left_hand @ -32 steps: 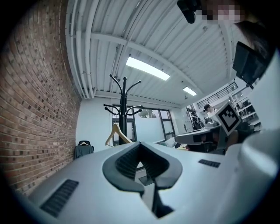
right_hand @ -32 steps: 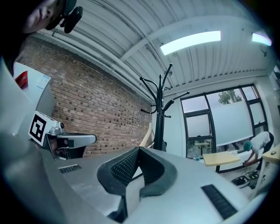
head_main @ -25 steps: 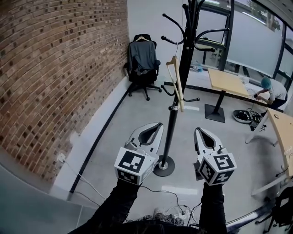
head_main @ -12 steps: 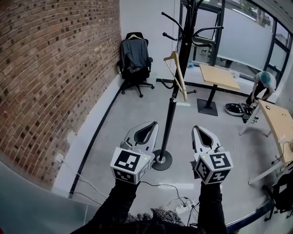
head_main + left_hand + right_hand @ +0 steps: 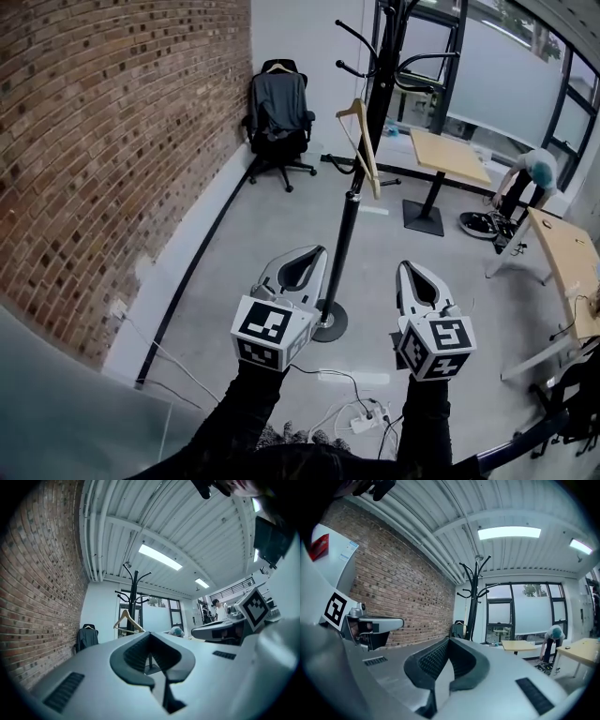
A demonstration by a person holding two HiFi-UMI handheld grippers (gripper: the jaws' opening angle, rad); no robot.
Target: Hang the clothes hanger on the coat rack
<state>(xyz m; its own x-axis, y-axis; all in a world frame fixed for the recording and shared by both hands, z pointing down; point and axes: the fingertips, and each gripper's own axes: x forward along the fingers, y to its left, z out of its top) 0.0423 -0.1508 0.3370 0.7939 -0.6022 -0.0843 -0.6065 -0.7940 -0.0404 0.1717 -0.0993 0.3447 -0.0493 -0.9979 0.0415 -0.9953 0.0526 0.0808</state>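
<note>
- Hanger [image 5: 362, 150]: wooden, hooked on the rack [image 5: 349, 225] at upper centre of the head view, tilted against the pole.
- Left gripper [image 5: 317, 253]: jaws closed tip to tip, nothing between them. Lower centre, just left of the rack's base.
- Right gripper [image 5: 405, 269]: jaws shut as well, empty. Just right of the base, well apart from the hanger.
- Cubes [image 5: 270, 333]: black-and-white square markers, one per gripper; no readable writing.
- Label [image 5: 348, 550]: upper left of the right gripper view, on a white surface beside a red patch; print too small to read, possibly a sticker.
- Chair [image 5: 277, 117]: upper left, by the brick wall, with a dark jacket draped over its back.
- Person [image 5: 527, 178]: upper right, bent over between two wooden tables [image 5: 450, 155].
</note>
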